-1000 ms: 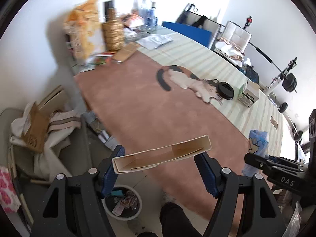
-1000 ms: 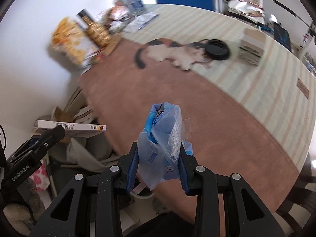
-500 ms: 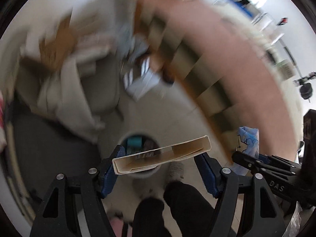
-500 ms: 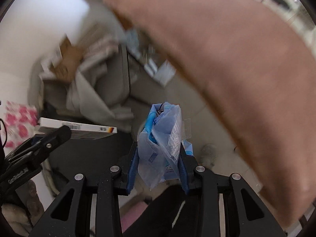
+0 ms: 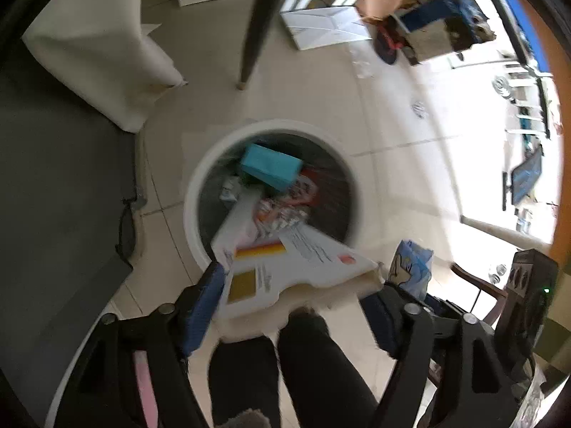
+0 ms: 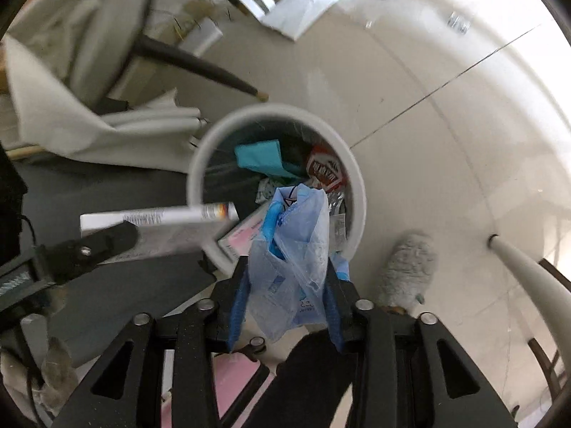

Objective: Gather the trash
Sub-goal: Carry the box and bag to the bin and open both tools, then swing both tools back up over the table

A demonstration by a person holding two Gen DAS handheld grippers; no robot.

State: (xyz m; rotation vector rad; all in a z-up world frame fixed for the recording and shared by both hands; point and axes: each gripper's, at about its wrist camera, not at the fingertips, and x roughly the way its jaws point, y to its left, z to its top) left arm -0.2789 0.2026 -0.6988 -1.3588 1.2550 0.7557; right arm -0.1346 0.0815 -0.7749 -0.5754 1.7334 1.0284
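A white round bin [image 5: 192,207] with mixed trash stands on the tiled floor, right below both grippers. My left gripper [image 5: 289,303] points steeply down at it and its jaws are opening. The flat white carton [image 5: 285,264] has tipped forward out of the pads, one end over the bin. My right gripper [image 6: 285,296] hangs over the bin's [image 6: 357,192] near rim. Its jaws are opening too, but the crumpled blue plastic bag [image 6: 296,260] still sits between both pads. The carton [image 6: 157,217] also shows at the left of the right wrist view, and the bag [image 5: 410,267] at the right of the left wrist view.
A dark chair leg [image 5: 253,35] and a hanging white cloth [image 5: 107,53] stand just beyond the bin. A dark mat [image 5: 53,196] lies to the left. Papers [image 5: 321,25] lie on the floor farther off. The person's dark trouser legs [image 5: 303,363] and a fluffy slipper [image 6: 407,271] are close below.
Both grippers have dropped from table height to just above the bin and now point down. The left jaws have widened and the carton has tipped forward. The bag has kept its place.
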